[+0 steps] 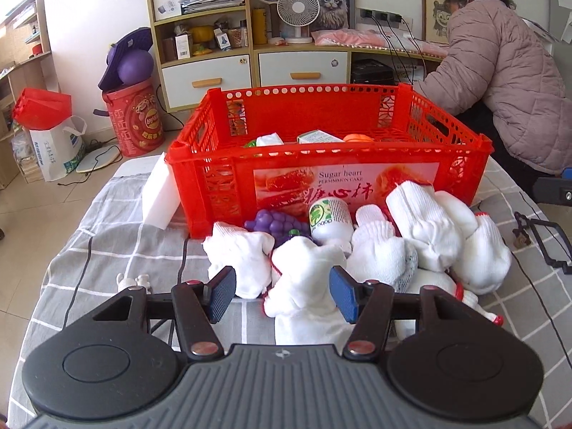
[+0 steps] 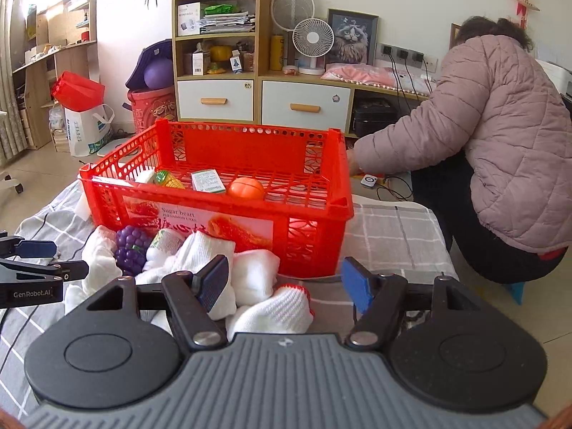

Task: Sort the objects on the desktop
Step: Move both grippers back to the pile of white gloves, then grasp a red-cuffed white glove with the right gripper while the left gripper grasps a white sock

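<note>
A red plastic crate (image 1: 332, 132) (image 2: 314, 218) stands on the checked cloth. Inside it lie a toy orange (image 2: 246, 188), a small green-and-white box (image 2: 208, 182) and a toy corn (image 2: 168, 178). In front of it is a heap of white gloves (image 1: 411, 243) (image 2: 257, 275), with purple toy grapes (image 1: 277, 223) (image 2: 132, 246) and a white bottle (image 1: 329, 220) (image 2: 164, 243) among them. My left gripper (image 1: 282, 293) is open, low over a white glove (image 1: 304, 279). My right gripper (image 2: 284, 287) is open above a red-cuffed glove (image 2: 275, 309).
A white foam block (image 1: 159, 193) leans at the crate's left side. Black cables (image 1: 536, 236) run over the cloth at right. A person in a pink padded jacket (image 1: 507, 82) (image 2: 500, 143) bends over beyond the table's far right. Shelves and drawers (image 1: 250, 64) line the wall.
</note>
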{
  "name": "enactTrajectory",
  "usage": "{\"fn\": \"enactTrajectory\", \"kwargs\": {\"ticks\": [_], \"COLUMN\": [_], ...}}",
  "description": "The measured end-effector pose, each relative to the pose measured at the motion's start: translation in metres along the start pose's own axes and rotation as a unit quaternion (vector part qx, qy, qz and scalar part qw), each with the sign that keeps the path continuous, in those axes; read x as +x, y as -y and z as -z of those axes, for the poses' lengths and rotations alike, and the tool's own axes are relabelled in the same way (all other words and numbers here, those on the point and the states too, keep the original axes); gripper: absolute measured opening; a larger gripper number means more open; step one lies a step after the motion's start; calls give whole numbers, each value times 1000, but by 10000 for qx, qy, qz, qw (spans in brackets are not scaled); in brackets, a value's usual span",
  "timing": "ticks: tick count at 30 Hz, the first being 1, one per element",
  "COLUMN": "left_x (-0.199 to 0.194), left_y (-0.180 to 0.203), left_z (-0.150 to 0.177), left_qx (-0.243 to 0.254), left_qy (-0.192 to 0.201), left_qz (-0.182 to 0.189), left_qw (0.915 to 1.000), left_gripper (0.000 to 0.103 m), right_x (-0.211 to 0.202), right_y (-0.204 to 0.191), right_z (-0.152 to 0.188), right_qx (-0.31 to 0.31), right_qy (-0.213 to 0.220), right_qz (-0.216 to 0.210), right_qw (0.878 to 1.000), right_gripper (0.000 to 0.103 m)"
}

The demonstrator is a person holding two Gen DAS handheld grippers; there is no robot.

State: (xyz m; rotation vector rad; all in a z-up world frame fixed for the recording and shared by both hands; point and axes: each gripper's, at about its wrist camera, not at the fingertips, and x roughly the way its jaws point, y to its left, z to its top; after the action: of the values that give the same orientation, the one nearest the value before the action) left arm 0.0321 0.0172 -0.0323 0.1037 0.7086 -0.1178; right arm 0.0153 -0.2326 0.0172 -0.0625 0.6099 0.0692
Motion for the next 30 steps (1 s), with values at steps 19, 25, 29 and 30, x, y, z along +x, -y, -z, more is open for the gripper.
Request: {"fn": "enactTrajectory", "kwargs": {"ticks": [19,25,29,30], "left_x": [-6,2,14,18], "left_y": [5,21,24,23], "left_z": [42,52,54,54], "left_qx": [-205,47,164,132], "left_qy": [439,346,288,254], "left_qz": [-27,229,194,202], "left_qw": [9988,9991,9993,9994], "left_gripper": [73,82,82,82], "right_x": [-4,-3,0,1], "right_y": [-5,-35,-46,-47], "right_z": [54,59,62,62], "right_qx": [-309,-648,-801,-806], "right_qy": [-511,-644,-695,-698], "right_qz": [-278,-637,-753,-779], "right_qw": [9978,9938,9915,9912], "right_gripper": [80,80,80,80]}}
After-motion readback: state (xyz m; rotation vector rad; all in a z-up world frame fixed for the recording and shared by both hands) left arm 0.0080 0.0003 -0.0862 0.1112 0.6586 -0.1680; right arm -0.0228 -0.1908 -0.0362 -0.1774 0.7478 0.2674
